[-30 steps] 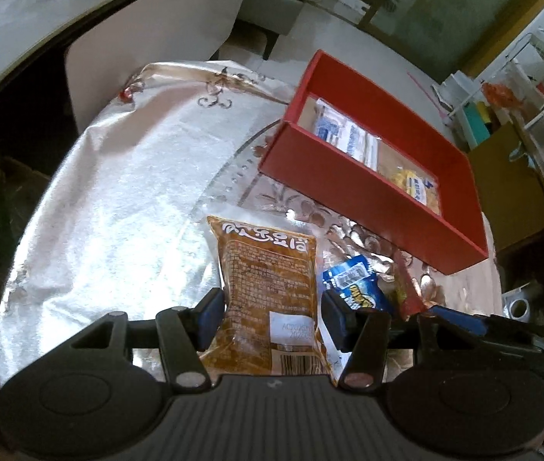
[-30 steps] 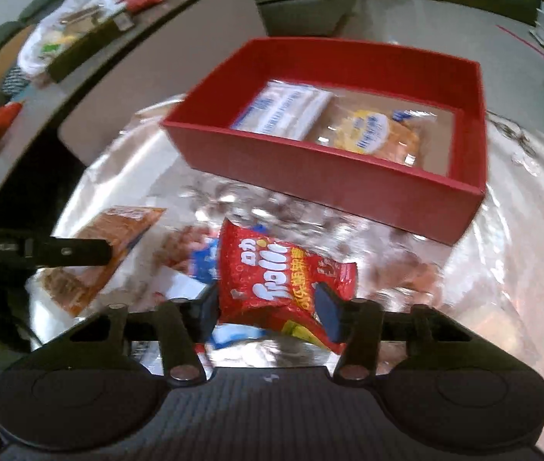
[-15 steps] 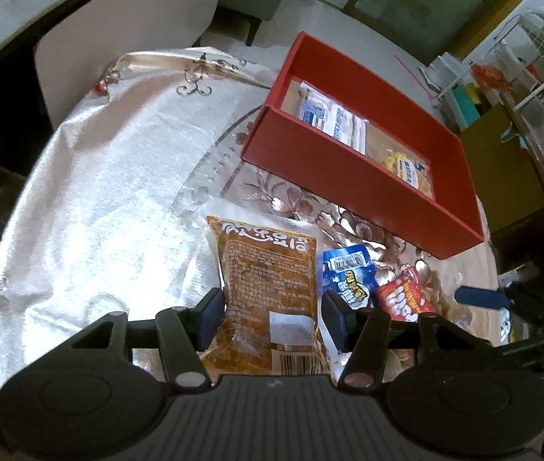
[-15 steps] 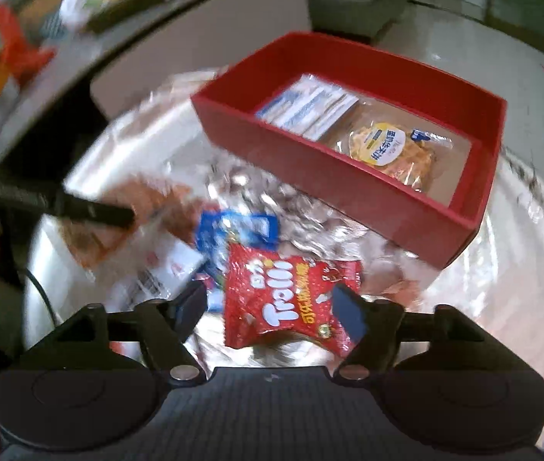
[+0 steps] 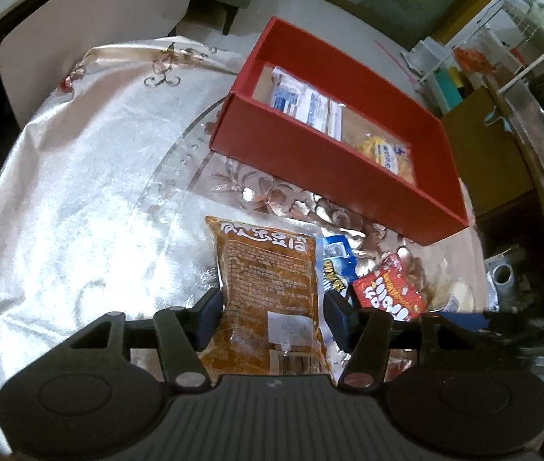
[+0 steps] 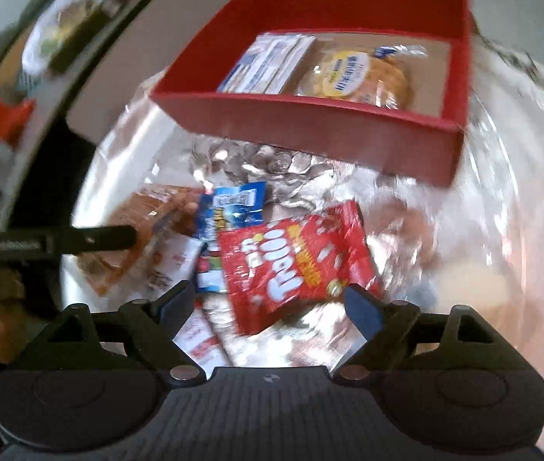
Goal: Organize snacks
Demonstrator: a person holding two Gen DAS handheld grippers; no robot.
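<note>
The red Trolli bag lies flat on the counter between the pads of the right claw, untouched; the jaws are opening wide. Its long axis runs diagonally, top toward the red box. The left claw is opening around the brown snack pack.

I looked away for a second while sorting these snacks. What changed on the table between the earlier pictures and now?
The right gripper let go of the red Trolli bag: its jaws are opening and the bag lies loose on the table beside the blue packet. The left gripper stayed around the brown packet, its jaws opening slightly. The red box and its two packets are unchanged.
</note>
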